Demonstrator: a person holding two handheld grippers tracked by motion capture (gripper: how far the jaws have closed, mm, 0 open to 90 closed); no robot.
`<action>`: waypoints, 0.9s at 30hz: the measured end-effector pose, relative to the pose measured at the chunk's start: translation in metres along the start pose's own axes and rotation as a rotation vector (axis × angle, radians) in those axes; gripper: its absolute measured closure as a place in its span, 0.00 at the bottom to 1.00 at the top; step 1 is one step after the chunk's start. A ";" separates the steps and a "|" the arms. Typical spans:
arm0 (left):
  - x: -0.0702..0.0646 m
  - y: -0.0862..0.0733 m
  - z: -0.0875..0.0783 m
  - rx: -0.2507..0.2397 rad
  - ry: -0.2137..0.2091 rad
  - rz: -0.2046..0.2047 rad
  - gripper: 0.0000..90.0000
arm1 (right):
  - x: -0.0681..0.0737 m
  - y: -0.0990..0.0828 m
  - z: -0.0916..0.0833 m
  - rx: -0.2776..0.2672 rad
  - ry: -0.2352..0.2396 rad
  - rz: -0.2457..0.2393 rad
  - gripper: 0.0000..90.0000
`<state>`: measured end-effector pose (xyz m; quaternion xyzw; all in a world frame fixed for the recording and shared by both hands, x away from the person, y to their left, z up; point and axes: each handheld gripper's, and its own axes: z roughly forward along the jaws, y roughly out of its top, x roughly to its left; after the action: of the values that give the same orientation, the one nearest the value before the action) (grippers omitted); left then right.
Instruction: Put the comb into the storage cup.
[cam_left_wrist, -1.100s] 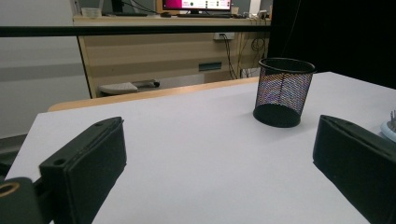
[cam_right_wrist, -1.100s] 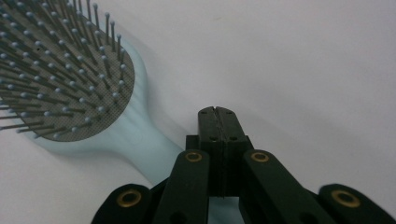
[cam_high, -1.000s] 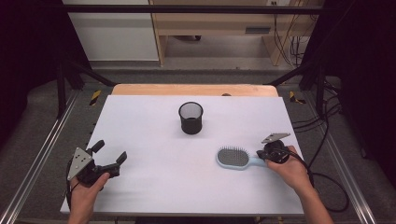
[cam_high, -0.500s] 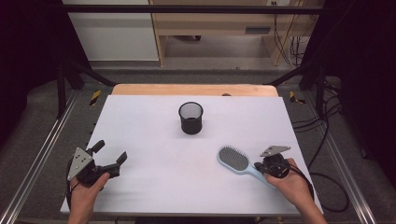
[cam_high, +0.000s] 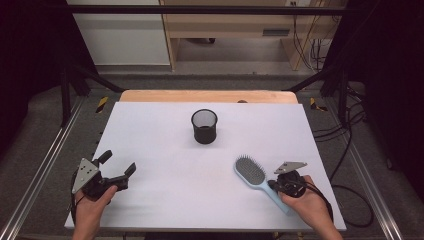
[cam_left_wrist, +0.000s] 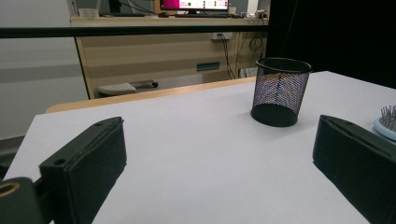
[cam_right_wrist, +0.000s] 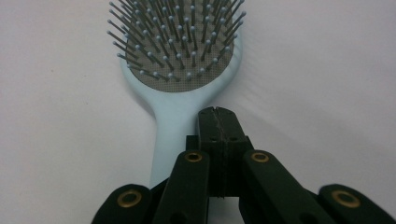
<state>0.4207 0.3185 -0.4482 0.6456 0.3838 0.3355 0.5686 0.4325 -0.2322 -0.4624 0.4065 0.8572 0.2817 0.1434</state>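
Observation:
A light blue hairbrush (cam_high: 250, 171) lies diagonally, bristles up, on the white table (cam_high: 150, 130) at the near right, its handle running under the person's right hand. My right gripper (cam_high: 275, 184) is shut with nothing between its jaws. In the right gripper view its closed tips (cam_right_wrist: 218, 114) sit over the right edge of the handle, just short of the brush head (cam_right_wrist: 182, 46); I cannot tell whether they touch it. My left gripper (cam_high: 118, 162) rests open at the near left, its jaws (cam_left_wrist: 217, 140) wide apart and aimed at a black mesh cup (cam_left_wrist: 280, 91).
The mesh cup (cam_high: 204, 126) stands upright at the table's centre, toward the far side. A wooden strip (cam_high: 207, 96) borders the far edge. Metal rails and cables run along both sides of the table. The brush's edge (cam_left_wrist: 386, 122) shows at the right of the left gripper view.
The right hand has moved toward the near edge, and the brush has swung from lying sideways to a diagonal with its head pointing far-left. The left gripper has stayed put.

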 end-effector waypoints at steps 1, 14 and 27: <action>0.000 0.000 0.000 0.000 0.000 -0.001 0.03 | 0.001 0.000 0.000 -0.001 -0.003 0.006 1.00; -0.001 0.000 0.000 0.000 -0.005 0.000 0.03 | 0.006 -0.002 -0.031 -0.062 -0.005 0.040 0.85; 0.000 0.000 -0.001 0.002 -0.006 -0.002 0.03 | 0.022 0.006 -0.019 -0.006 -0.003 0.013 0.33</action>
<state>0.4199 0.3185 -0.4482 0.6469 0.3832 0.3328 0.5691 0.4137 -0.2193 -0.4438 0.4122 0.8535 0.2844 0.1442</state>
